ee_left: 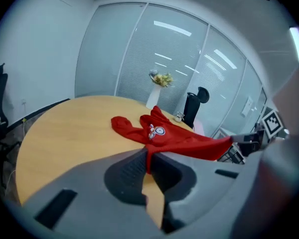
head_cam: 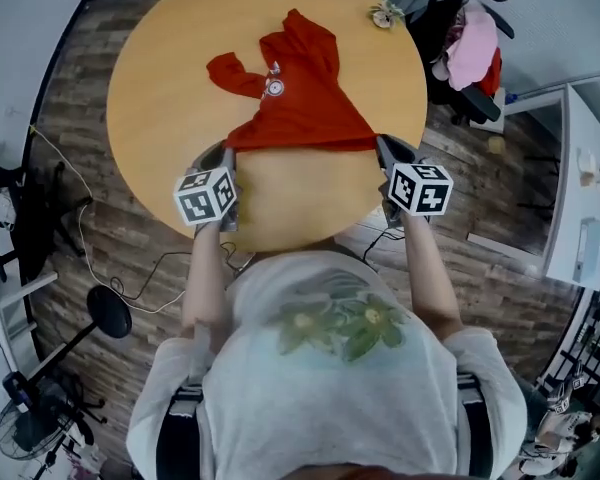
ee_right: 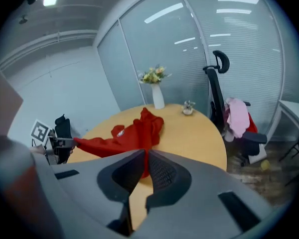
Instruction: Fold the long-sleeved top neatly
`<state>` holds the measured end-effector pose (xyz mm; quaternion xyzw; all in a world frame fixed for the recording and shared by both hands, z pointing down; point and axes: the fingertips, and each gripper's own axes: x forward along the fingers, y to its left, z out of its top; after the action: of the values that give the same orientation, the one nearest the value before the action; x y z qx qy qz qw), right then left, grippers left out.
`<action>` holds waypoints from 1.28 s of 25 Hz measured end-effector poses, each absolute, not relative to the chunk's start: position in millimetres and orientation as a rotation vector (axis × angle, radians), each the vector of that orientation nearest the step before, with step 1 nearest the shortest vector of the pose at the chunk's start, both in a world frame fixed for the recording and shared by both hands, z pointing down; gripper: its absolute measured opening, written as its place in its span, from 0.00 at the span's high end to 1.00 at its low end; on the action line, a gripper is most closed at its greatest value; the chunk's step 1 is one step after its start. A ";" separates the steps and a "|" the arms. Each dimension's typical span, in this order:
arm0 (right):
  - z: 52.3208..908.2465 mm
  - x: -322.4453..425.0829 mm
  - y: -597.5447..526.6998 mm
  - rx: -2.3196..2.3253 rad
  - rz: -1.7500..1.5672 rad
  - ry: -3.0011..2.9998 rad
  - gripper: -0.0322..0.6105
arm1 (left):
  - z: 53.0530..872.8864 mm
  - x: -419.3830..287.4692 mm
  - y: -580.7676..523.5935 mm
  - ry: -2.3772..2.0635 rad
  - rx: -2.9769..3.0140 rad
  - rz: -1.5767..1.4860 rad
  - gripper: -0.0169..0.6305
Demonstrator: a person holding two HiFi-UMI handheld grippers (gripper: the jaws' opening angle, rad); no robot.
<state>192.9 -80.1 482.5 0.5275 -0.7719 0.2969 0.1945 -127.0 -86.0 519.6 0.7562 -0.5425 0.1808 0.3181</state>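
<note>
Left arm: the forearm [head_cam: 206,268] reached straight forward from the body, with the left gripper [head_cam: 228,151] tilted down over the near edge of the round wooden table [head_cam: 170,68] and its marker cube facing up.
Left gripper jaws: pressed together on a pinch of red cloth, one near corner of the red long-sleeved top [head_cam: 302,93].
Right arm: the other forearm [head_cam: 428,268] ran forward roughly parallel to the left one, with the right gripper [head_cam: 382,144] also angled down at the table's near edge.
Right gripper jaws: closed tight on the other near corner of the top.
Top: its near edge ran in a straight, taut line from one gripper to the other. The rest of the cloth narrowed away from both sets of jaws and lay bunched farther out on the table.
Sleeve: one sleeve [head_cam: 235,74] lay curled beyond the left gripper, out to its far left.
</note>
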 end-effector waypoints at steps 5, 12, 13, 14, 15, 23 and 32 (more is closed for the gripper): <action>552.6 171.2 -11.3 1.282 0.960 -2.010 0.89 | 566.4 -123.0 -28.8 -1.335 1.869 0.679 0.95; 590.8 132.3 -23.3 1.139 0.997 -2.033 0.89 | 590.4 -119.7 -37.8 -1.294 1.869 0.879 0.95; 584.3 125.1 -47.0 1.147 0.986 -2.077 0.89 | 583.0 -118.4 -60.3 -1.308 1.909 0.891 0.95; 569.8 118.8 -78.1 1.171 0.949 -2.132 0.89 | 570.0 -115.9 -89.3 -1.326 1.953 0.880 0.95; 543.1 114.2 -115.1 1.216 0.878 -2.200 0.89 | 547.9 -112.4 -123.2 -1.352 1.999 0.837 0.95; 71.5 174.3 -196.9 2.077 -0.306 -2.828 0.90 | 106.7 -91.4 -218.3 -1.787 2.703 -0.204 0.95; 383.5 173.6 -141.5 1.693 0.608 -2.426 0.90 | 362.0 -136.4 -163.0 -1.661 2.379 0.517 0.95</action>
<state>173.6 -141.5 383.5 0.5594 -0.8019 0.2010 0.0605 -136.4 -163.0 362.0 0.8035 -0.5608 0.1747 0.0970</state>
